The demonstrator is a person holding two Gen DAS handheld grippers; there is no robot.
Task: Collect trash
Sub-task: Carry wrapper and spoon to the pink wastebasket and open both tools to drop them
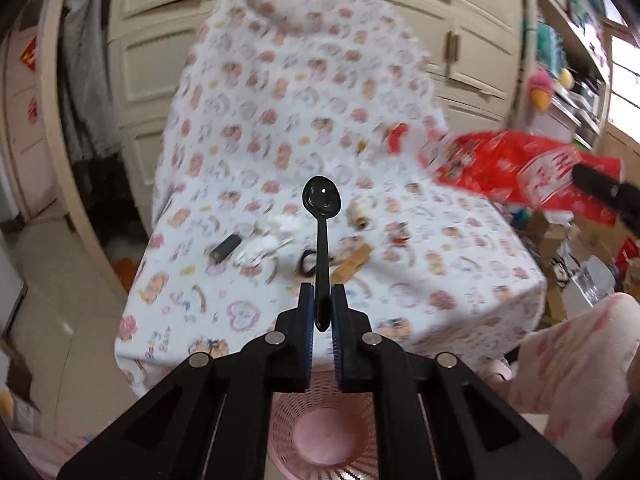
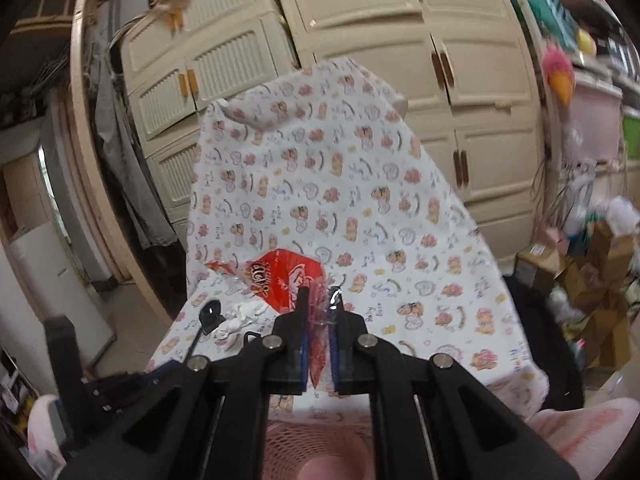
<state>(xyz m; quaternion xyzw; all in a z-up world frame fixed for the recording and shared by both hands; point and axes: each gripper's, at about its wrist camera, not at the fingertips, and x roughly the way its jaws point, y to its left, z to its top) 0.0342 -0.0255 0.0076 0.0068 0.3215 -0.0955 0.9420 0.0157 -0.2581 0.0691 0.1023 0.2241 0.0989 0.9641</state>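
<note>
My left gripper (image 1: 322, 300) is shut on the handle of a black plastic spoon (image 1: 321, 200), held upright above the table's front edge and over the pink mesh basket (image 1: 324, 436). My right gripper (image 2: 320, 300) is shut on a red plastic wrapper (image 2: 286, 280), lifted above the patterned tablecloth (image 2: 360, 208); the wrapper also shows at the right of the left wrist view (image 1: 516, 168). The pink basket sits below the right gripper too (image 2: 320, 444). The spoon and left gripper show at the left of the right wrist view (image 2: 208, 314).
On the cloth lie a dark cylinder (image 1: 225, 249), crumpled white tissue (image 1: 260, 240), a wooden clip (image 1: 354, 265), a black ring (image 1: 308, 262), a small pale roll (image 1: 358, 212) and a small red bit (image 1: 398, 234). Cream cabinets (image 2: 400, 60) stand behind; cardboard boxes (image 2: 592, 272) at right.
</note>
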